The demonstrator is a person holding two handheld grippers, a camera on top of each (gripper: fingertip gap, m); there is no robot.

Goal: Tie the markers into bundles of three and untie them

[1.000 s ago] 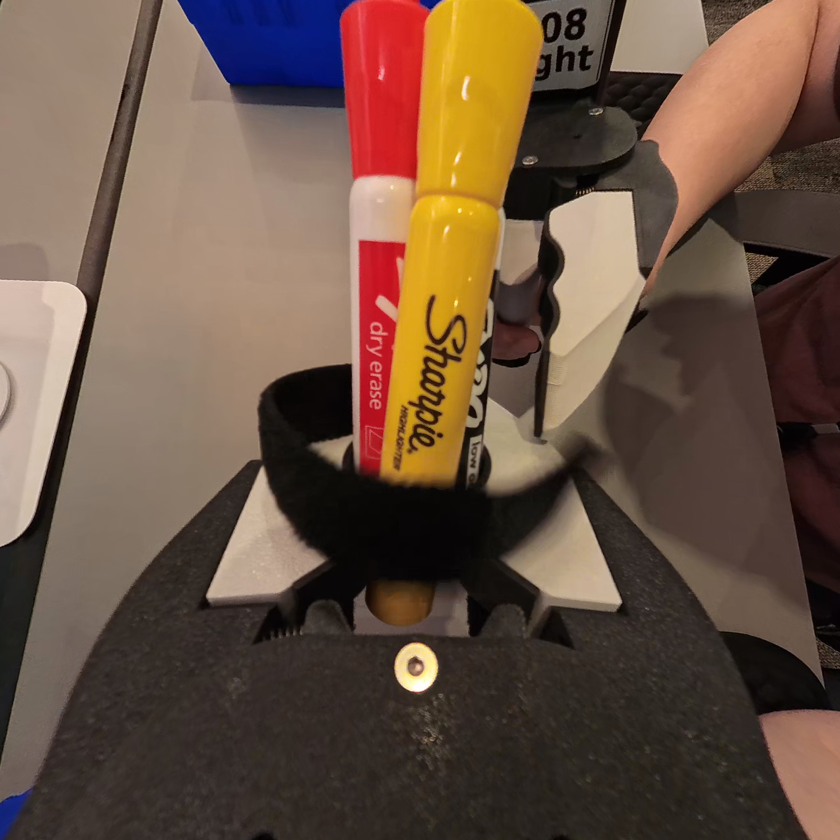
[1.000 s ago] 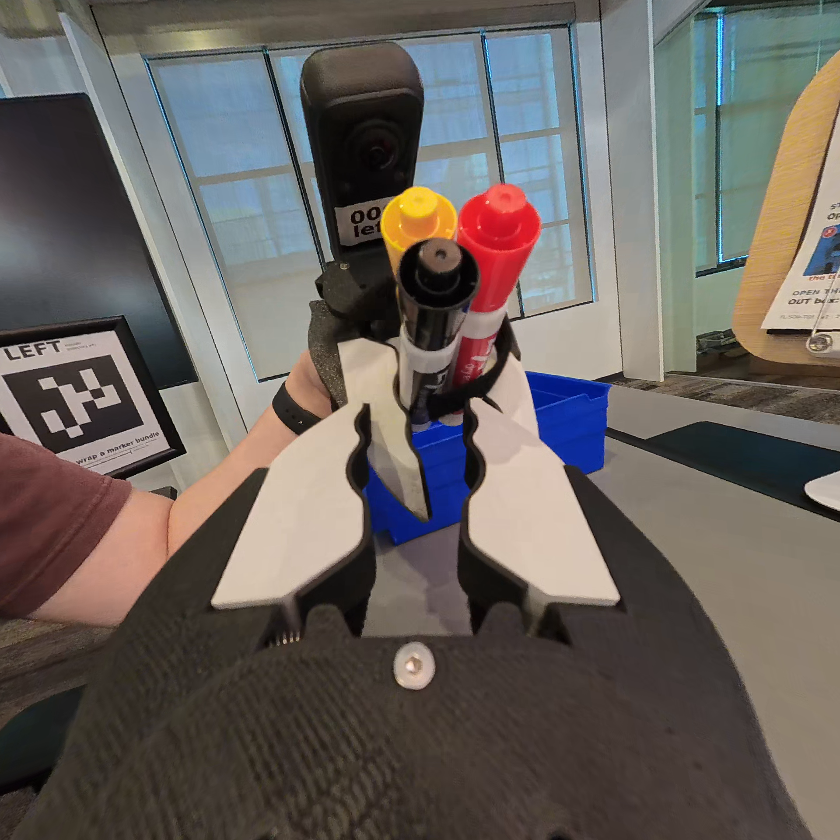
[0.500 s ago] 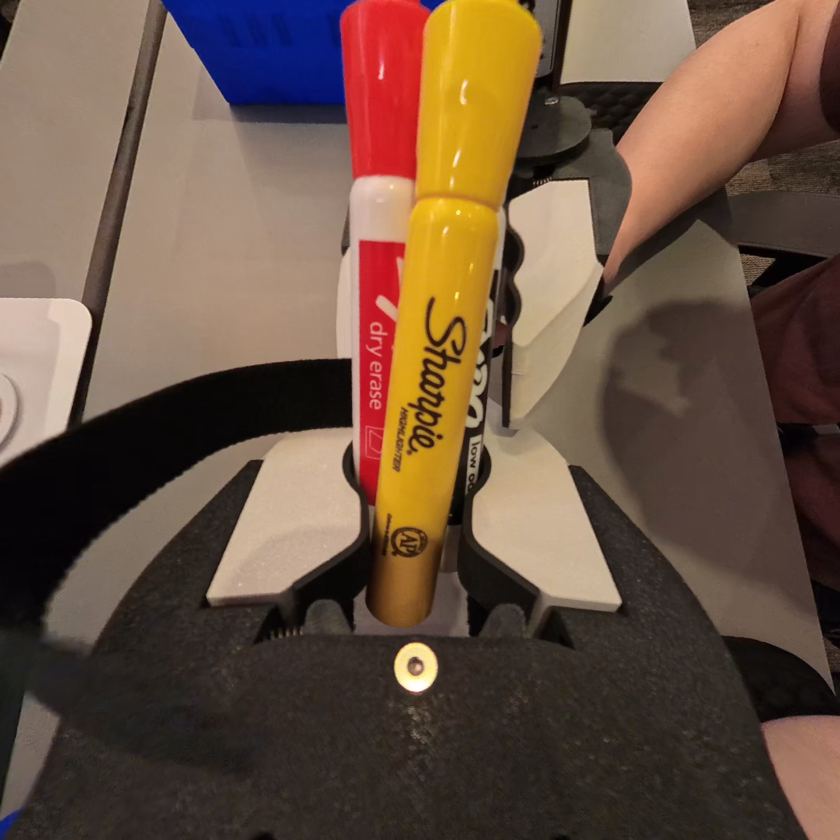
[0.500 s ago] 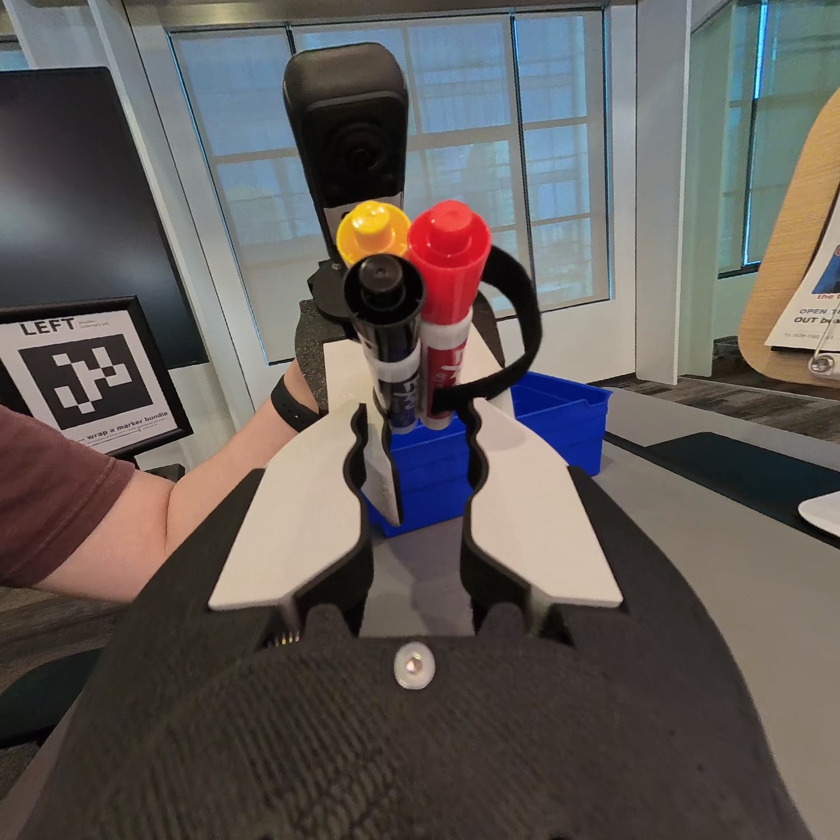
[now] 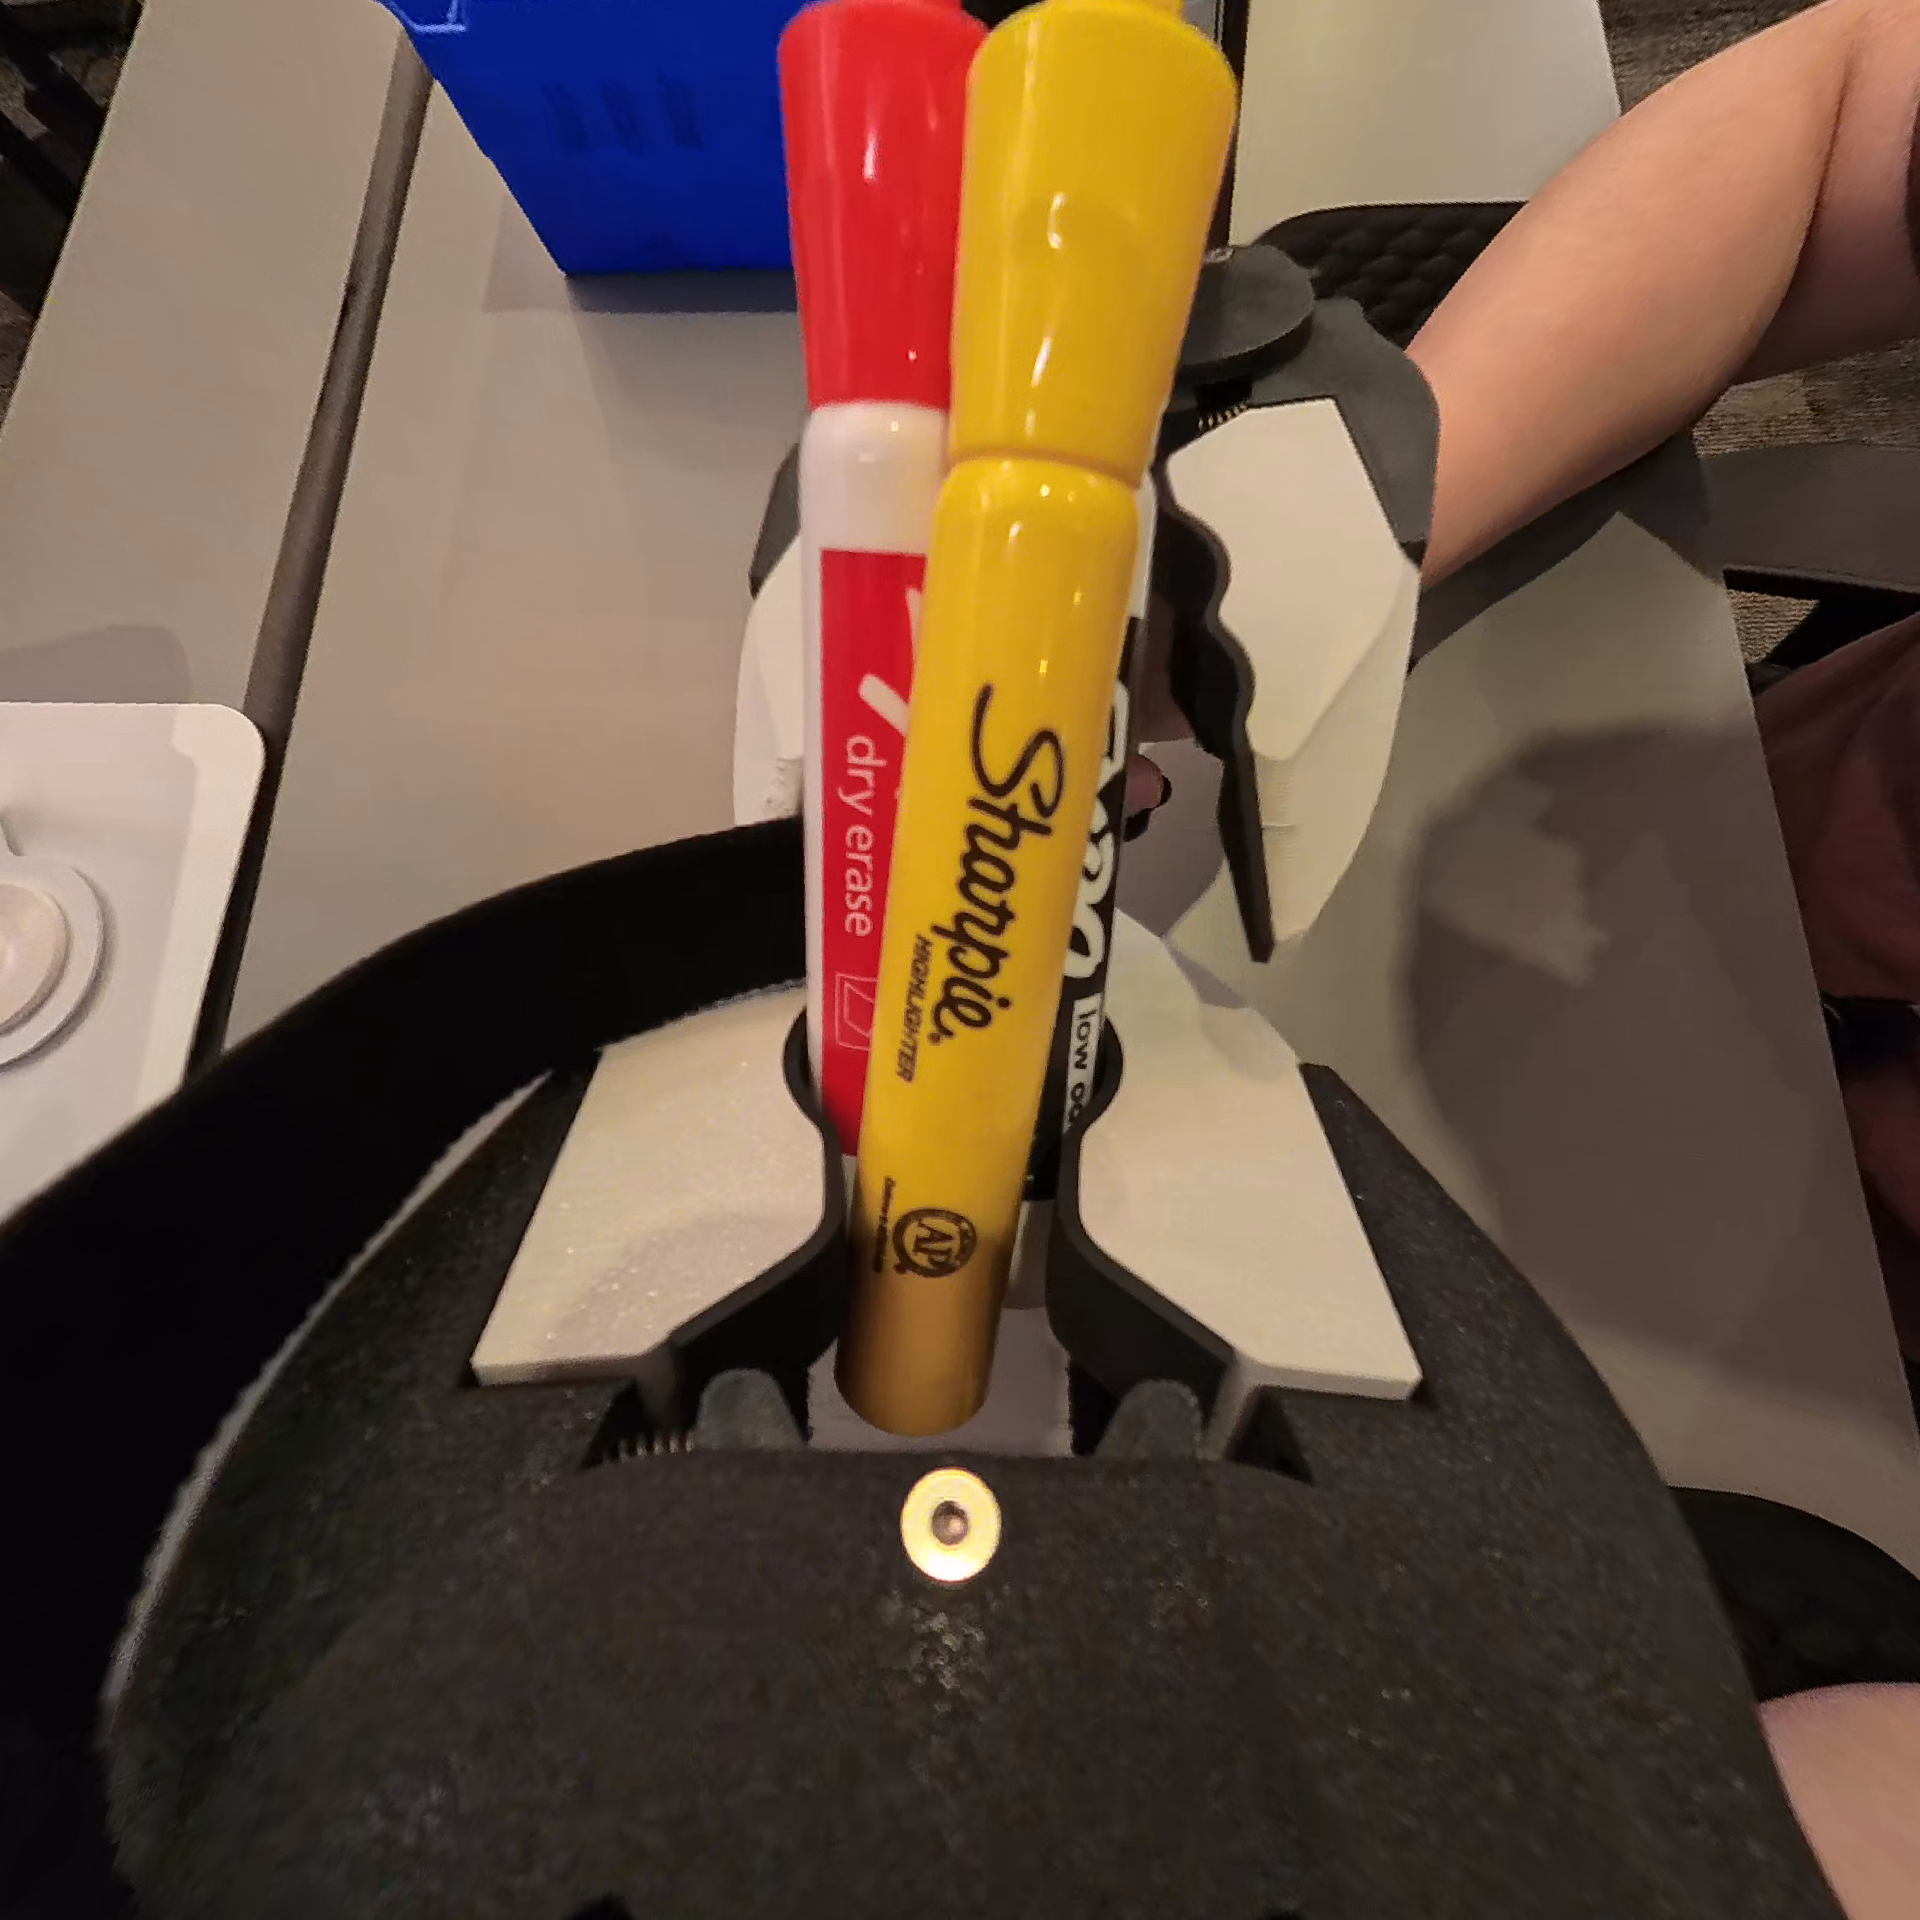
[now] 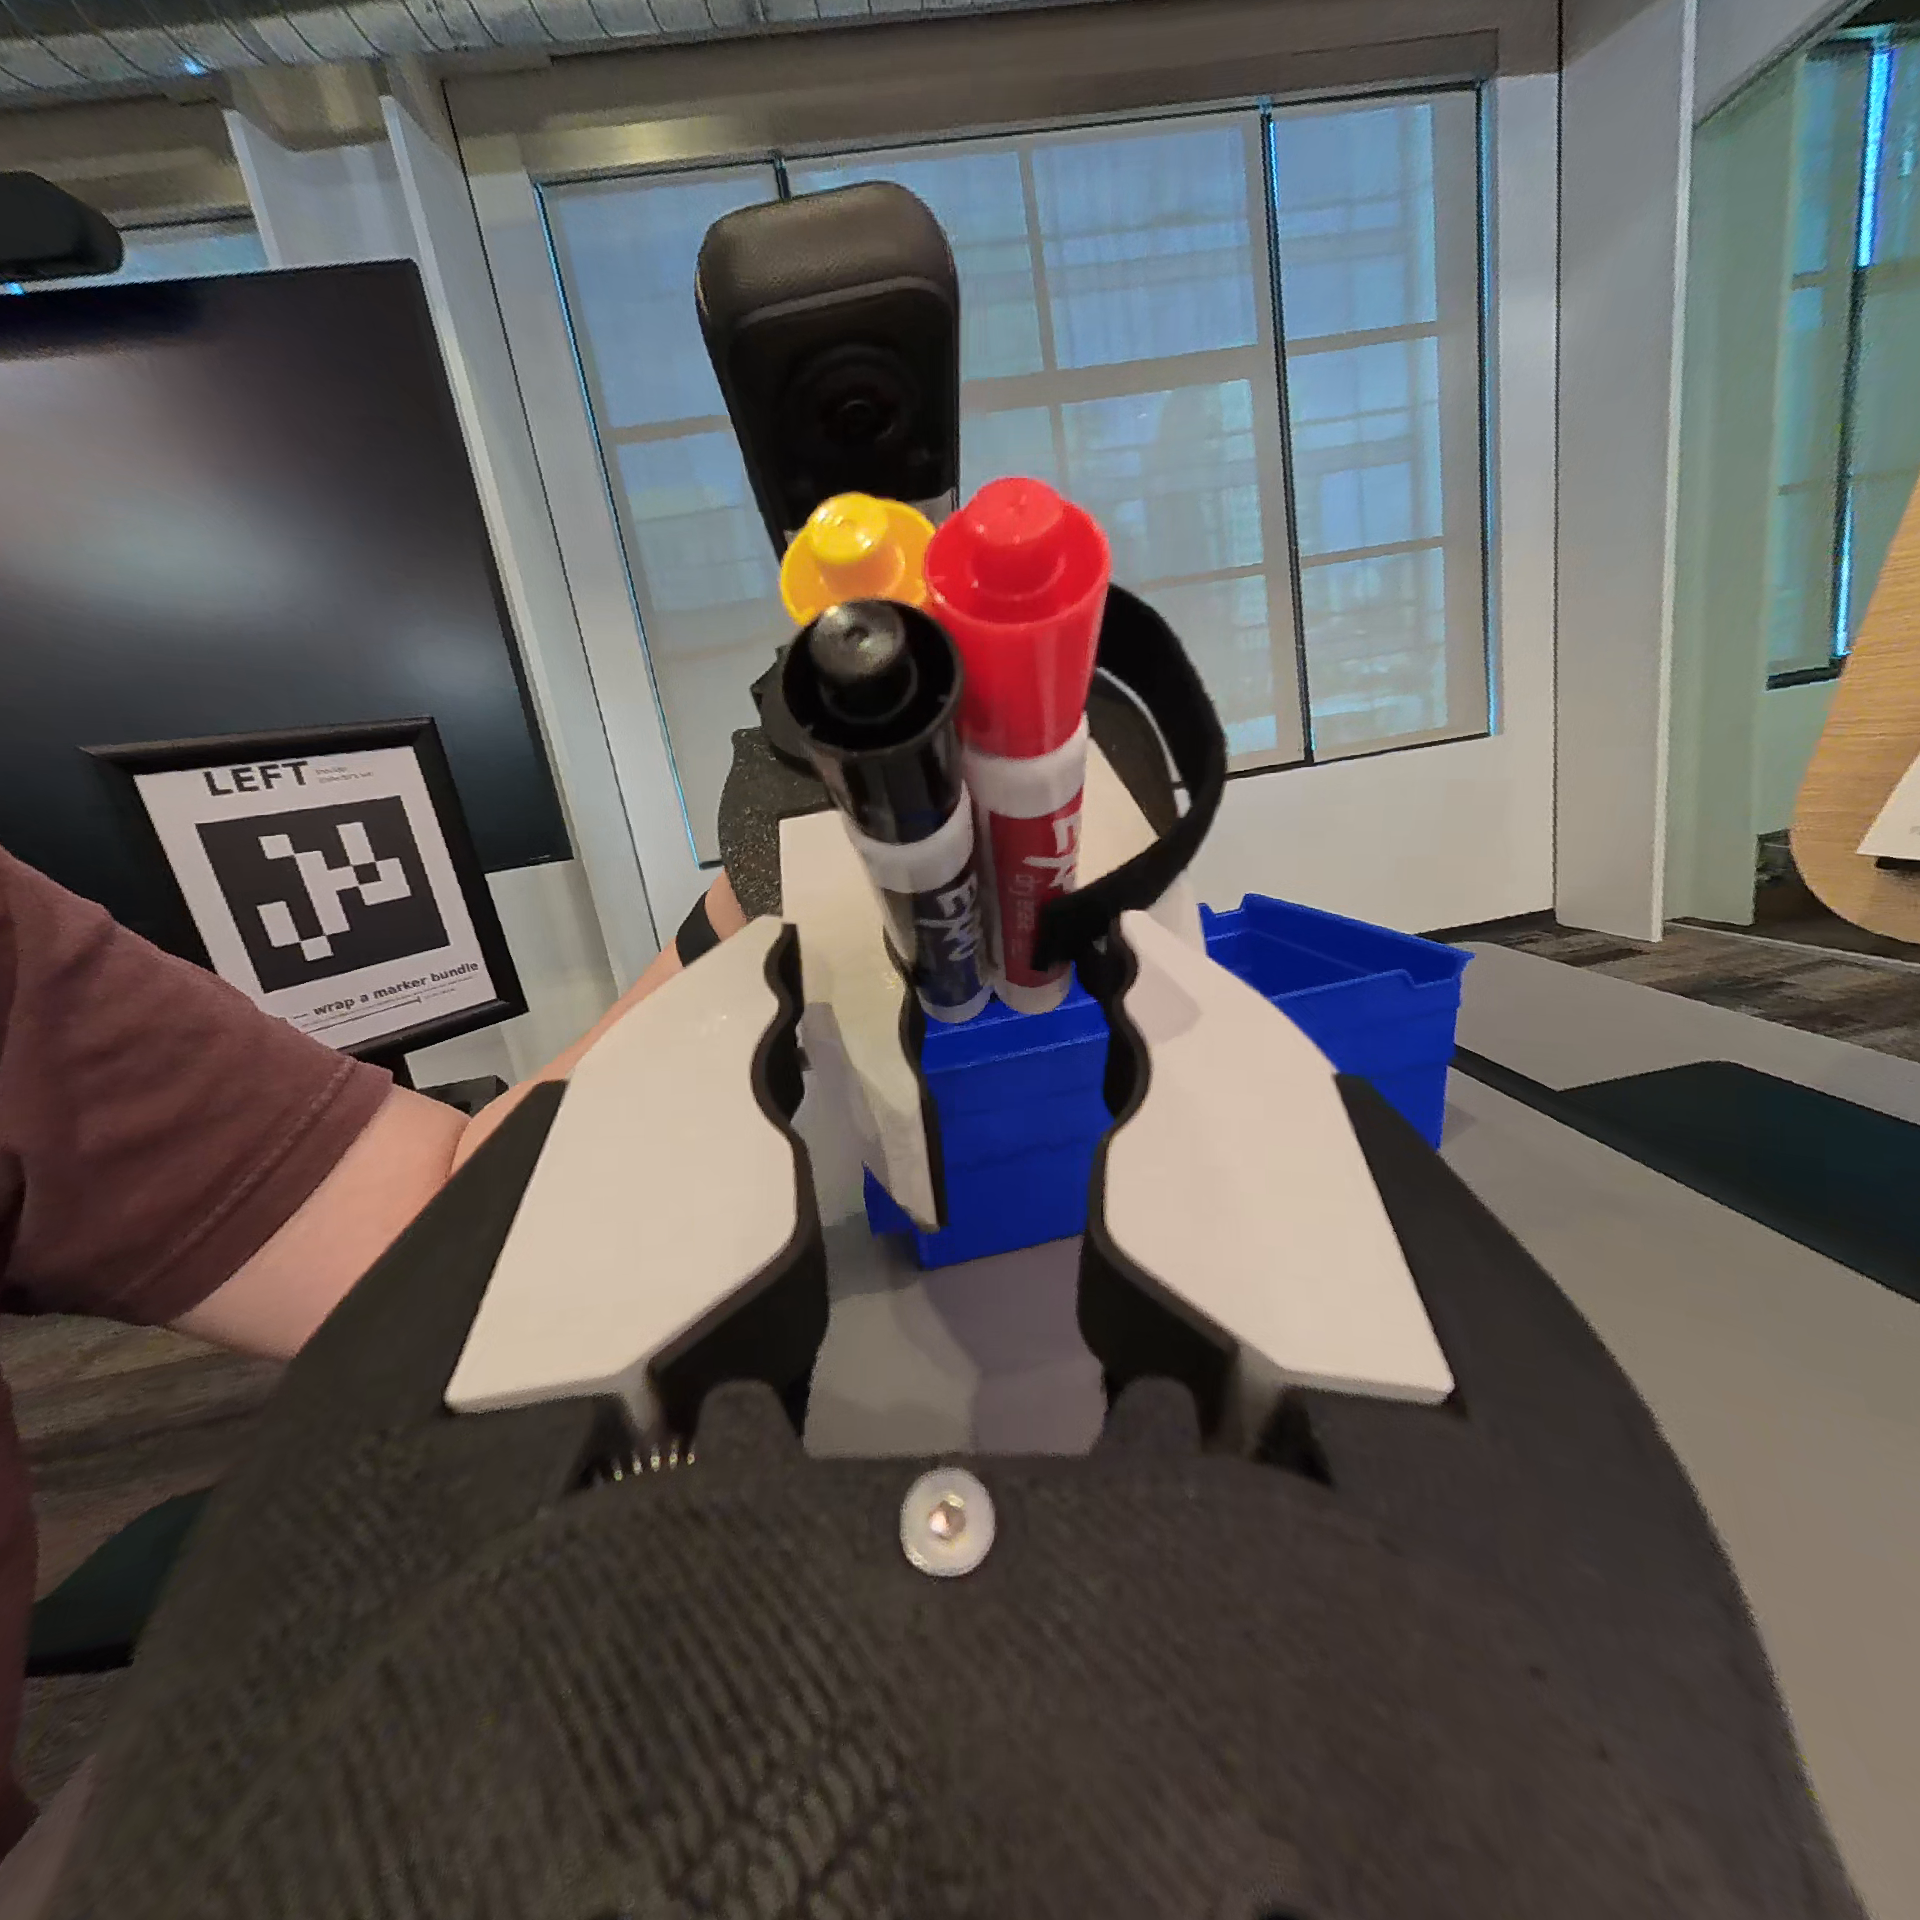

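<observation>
My left gripper (image 5: 951, 1060) is shut on three markers held upright: a red marker (image 5: 873, 520), a yellow marker (image 5: 1018, 779) and a black marker (image 5: 1096, 935) mostly hidden behind the yellow one. All three also show in the right wrist view: red (image 6: 1023, 707), yellow (image 6: 852, 551), black (image 6: 883, 727). A black strap (image 5: 416, 1018) hangs loose in an arc to the left; it also shows in the right wrist view (image 6: 1174, 748). My right gripper (image 6: 956, 966) is open, its fingers (image 5: 1320, 665) either side of the marker barrels. The strap's end lies by its right fingertip.
A blue bin (image 5: 623, 135) stands on the grey table behind the markers and also shows in the right wrist view (image 6: 1340, 997). A white tray (image 5: 104, 831) lies at the left. A framed sign (image 6: 322, 883) and a dark screen (image 6: 208, 520) stand behind. A person's arm (image 5: 1662, 260) holds the right gripper. The gap from one gripper's tips to the other's is roughly 5 cm.
The strap was wound round the markers at my left fingertips; it has come off and swung out to the left. The right gripper has moved in around the markers.
</observation>
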